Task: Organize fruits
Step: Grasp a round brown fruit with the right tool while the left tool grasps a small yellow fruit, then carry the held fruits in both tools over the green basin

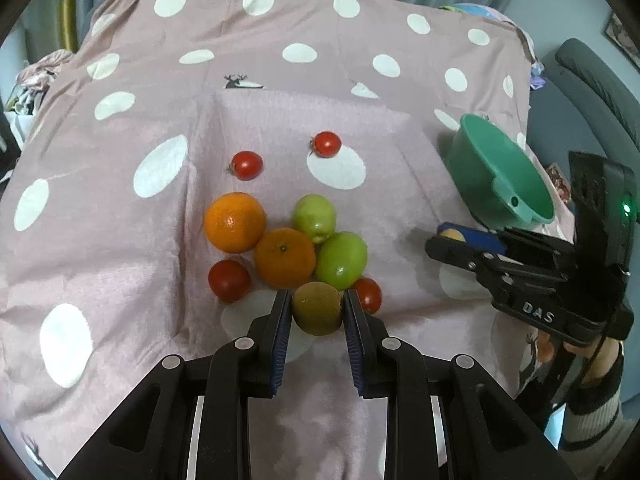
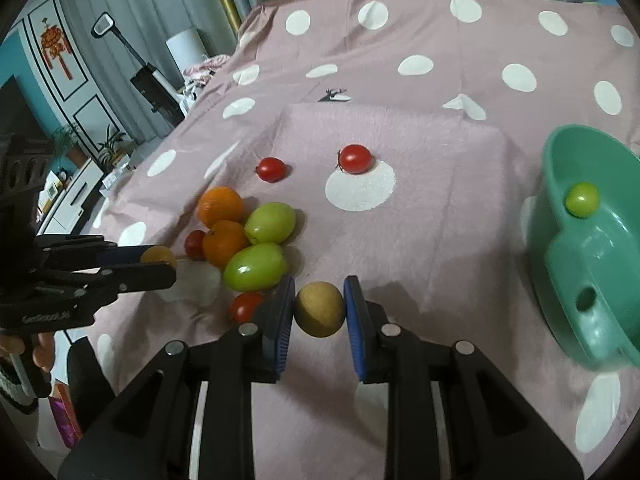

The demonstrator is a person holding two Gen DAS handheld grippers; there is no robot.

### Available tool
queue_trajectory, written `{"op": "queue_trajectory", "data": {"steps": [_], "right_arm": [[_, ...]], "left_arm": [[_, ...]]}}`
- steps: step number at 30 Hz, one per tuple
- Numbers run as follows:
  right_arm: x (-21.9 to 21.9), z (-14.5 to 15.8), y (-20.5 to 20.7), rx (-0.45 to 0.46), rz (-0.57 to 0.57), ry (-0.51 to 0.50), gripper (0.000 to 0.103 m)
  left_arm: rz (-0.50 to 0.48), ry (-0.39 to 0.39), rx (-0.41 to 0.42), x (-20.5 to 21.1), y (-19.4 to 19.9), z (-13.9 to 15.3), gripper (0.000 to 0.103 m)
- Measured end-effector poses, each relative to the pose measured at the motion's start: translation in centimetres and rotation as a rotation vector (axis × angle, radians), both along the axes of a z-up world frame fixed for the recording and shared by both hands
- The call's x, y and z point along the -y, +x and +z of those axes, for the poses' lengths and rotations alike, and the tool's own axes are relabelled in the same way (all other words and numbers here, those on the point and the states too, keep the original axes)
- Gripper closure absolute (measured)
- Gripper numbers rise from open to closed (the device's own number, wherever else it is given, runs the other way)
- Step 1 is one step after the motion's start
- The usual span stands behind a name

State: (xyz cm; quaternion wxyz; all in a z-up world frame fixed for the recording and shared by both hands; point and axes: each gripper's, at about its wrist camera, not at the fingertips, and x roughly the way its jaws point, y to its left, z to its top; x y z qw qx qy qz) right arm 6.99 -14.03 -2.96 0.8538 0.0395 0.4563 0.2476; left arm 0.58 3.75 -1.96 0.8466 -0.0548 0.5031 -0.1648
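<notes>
- Your left tongs (image 1: 317,310) point steeply down at the fruit pile, both blue pads (image 1: 282,340) pressed against a brown kiwi (image 1: 317,308) held between them.
- Your right tongs (image 2: 320,308) also tilt downward, clamped on a round yellow-brown fruit (image 2: 320,310) that sits squarely between the pads.
- From the left wrist view, your right tongs come in from the right side, just in front of the green bowl (image 1: 480,164); a hand in a striped sleeve (image 1: 592,412) shows behind them.
- The bowl stands at the right edge of the pink spotted cloth (image 1: 120,260) and is tipped toward you; in the right wrist view a small green fruit (image 2: 581,199) lies inside it.
- The pile lies on the cloth beyond the left tongs: two oranges (image 1: 235,222) touching each other, two green fruits (image 1: 341,259) just beside them, a tomato (image 1: 229,280) at the left of the pile and another partly hidden behind the right pad.
- Two more tomatoes (image 1: 327,144) lie apart, farther back on the cloth.
</notes>
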Motion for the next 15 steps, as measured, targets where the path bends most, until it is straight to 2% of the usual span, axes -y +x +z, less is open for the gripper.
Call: {"op": "queue_trajectory", "data": {"steps": [15], "right_arm": [[2.8, 3.1, -3.2, 0.074, -0.057, 0.041, 0.077]], "left_arm": [[-0.037, 0.02, 0.113, 3.0, -0.4, 3.8, 0.077]]}}
